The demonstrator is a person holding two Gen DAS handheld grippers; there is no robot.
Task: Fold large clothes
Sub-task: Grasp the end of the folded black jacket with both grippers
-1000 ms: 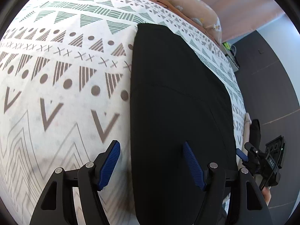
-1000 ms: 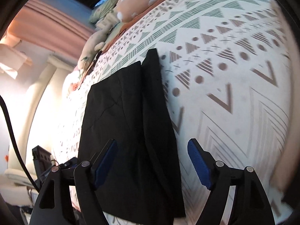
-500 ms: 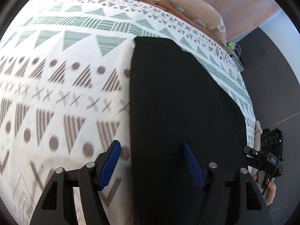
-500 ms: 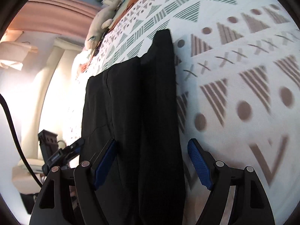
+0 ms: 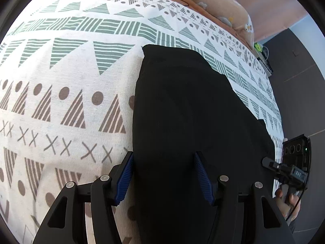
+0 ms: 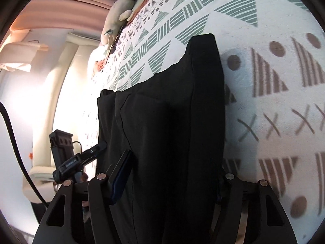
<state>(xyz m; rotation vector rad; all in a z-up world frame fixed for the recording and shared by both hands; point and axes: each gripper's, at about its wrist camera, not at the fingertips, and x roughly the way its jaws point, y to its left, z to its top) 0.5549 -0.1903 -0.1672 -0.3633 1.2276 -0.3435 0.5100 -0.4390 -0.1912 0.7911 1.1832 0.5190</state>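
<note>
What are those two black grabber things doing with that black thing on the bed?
A person is folding a black garment on a patterned bedspread, holding a tool in each hand. The left tool and the right tool are both open, each straddling part of the cloth near its close end. The garment lies folded into a long strip, not gripped yet.

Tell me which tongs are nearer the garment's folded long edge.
Left. The left tongs straddle the folded edge of the black garment. The right tongs straddle the opposite, layered side.
</note>
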